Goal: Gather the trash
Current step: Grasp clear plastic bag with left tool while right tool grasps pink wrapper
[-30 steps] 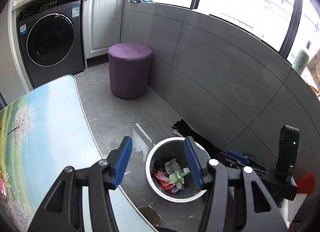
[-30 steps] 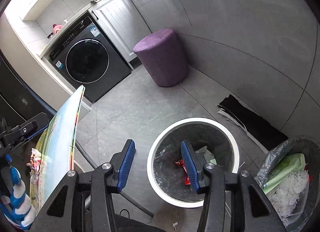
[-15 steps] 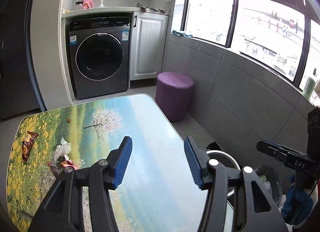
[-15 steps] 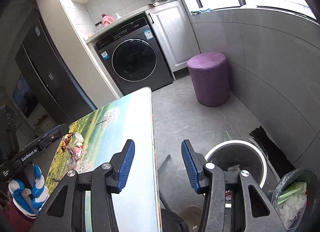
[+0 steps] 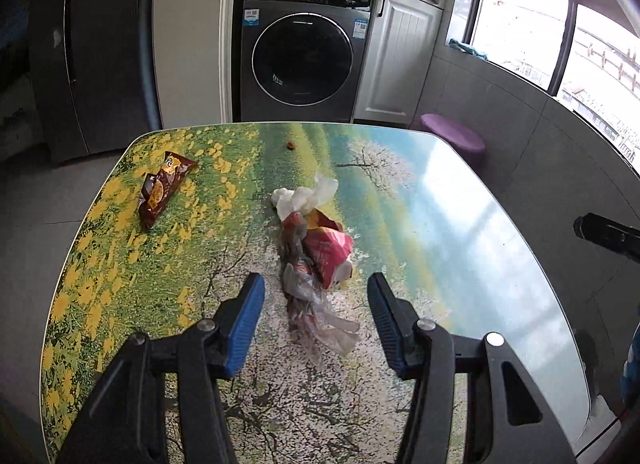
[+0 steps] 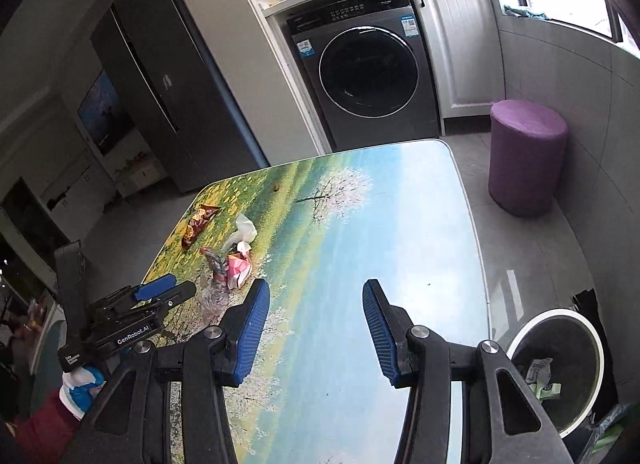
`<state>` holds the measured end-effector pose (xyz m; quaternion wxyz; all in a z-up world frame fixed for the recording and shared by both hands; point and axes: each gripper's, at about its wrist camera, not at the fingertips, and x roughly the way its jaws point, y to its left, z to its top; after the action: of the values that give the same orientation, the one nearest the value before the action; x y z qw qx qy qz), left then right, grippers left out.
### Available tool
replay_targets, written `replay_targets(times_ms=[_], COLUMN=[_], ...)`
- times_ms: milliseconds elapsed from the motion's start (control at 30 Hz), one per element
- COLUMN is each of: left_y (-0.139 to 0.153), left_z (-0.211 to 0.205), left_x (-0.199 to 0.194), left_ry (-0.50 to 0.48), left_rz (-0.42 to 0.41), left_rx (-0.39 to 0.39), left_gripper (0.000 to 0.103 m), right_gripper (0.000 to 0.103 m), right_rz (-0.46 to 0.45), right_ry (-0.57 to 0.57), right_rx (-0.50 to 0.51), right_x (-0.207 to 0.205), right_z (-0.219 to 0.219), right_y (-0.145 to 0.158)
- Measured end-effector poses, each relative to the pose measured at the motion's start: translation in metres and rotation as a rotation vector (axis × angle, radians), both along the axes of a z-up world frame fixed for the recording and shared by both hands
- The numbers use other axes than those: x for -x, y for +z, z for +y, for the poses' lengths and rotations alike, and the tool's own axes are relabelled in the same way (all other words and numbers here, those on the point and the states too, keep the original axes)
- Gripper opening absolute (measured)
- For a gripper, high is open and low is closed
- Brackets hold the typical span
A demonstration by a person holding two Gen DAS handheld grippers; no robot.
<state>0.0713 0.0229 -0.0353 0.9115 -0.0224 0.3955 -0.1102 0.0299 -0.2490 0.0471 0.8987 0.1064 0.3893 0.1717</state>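
the trash, a loose heap of crumpled clear plastic film, a red-and-yellow foil wrapper and a wad of white tissue (image 5: 312, 248), lies at the centre of my left view on the glossy meadow-print table top (image 5: 460, 264). a second ago both my tongs looked down into the white-rimmed round bin on the floor; now they have swung back over the table, so i judge the last drop is done and the next pick-up is starting.

my left tongs (image 5: 316, 318) hang wide apart with nothing in them, the heap's near end lying between the blue pads. my right tongs (image 6: 316, 328) are likewise spread and empty, over bare table, with the bin (image 6: 520, 340) at the lower right of that frame.

the heap's long axis runs from the tissue near frame centre down to the plastic tail at lower centre, pointing almost straight at me. a brown glossy snack wrapper (image 5: 164, 188) lies apart at upper left, slanting from upper right to lower left. a small brown crumb (image 5: 289, 145) sits near the far edge.
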Motion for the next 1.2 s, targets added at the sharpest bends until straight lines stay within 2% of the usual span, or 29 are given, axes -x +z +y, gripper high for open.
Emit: replay_targets(times_ms=[200,367,467,533,800,1000,1033,1100,1200], left_y=[-0.022,-0.036,-0.043,-0.042,-0.04,-0.04,-0.04,-0.039,-0.037], left_z=[0.004,0.003,0.013,0.021,0.05,0.052,0.051,0.05,0.048], left_x=[-0.007,-0.017,-0.021,-0.02,-0.022,-0.021,-0.02,-0.02,-0.019], left_ry=[-0.027,-0.027,-0.007,0.009,0.109,0.121,0.123,0.127,0.132], left_rz=[0.04,0.068,0.081,0.072,0.059,0.061,0.06,0.057,0.049], left_rx=[0.007,-0.005,0.02,0.039,0.105,0.114,0.111,0.103,0.086], left_gripper=[0.047,0.025,0.015,0.013,0.01,0.009,0.009,0.009,0.008], right_gripper=[0.046,0.046,0.046,0.046,0.046,0.046,0.045,0.031,0.03], right_rz=[0.066,0.103,0.125,0.137,0.177,0.179,0.175,0.172,0.155], right_ry=[0.122,0.183,0.21,0.226,0.252,0.258,0.259,0.266,0.27], right_rx=[0.021,0.062,0.088,0.092,0.114,0.15,0.162,0.184,0.195], right_x=[-0.038,-0.065,-0.077,-0.085,-0.109,-0.115,-0.116,-0.114,-0.106], right_z=[0.057,0.094,0.112,0.122,0.15,0.166,0.167,0.169,0.165], right_y=[-0.024,-0.041,-0.051,-0.059,-0.086,-0.096,-0.095,-0.095,-0.093])
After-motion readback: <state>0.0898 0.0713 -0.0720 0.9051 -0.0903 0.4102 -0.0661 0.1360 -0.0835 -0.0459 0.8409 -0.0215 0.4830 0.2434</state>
